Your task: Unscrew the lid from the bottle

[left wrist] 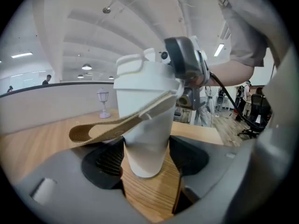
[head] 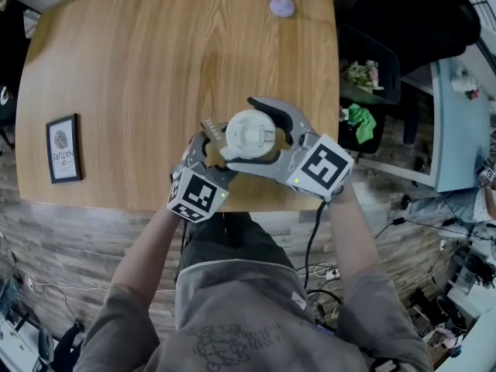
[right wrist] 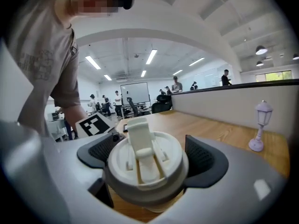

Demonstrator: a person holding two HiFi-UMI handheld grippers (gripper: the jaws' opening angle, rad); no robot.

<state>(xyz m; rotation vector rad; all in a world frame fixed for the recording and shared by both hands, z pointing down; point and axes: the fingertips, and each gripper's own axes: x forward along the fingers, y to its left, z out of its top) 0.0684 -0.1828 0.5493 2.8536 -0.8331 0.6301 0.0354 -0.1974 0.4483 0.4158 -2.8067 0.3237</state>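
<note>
A white bottle (left wrist: 145,125) stands on the wooden table (head: 139,60) close to its front edge. Its white flip-top lid (head: 249,132) faces up at me. My left gripper (head: 215,147) is shut on the bottle's lower body, with a pad against each side in the left gripper view. A tan strap (left wrist: 93,130) hangs from the bottle's neck over the left jaw. From the right, my right gripper (head: 242,132) is shut on the lid (right wrist: 147,157), its jaws pressing on the rim. Whether the lid has lifted off the neck I cannot tell.
A framed picture (head: 63,148) lies at the table's left. A small lilac lamp figure (head: 283,2) stands at the far edge. Right of the table is a dark bin (head: 368,91) holding green things. My body is against the table's front edge.
</note>
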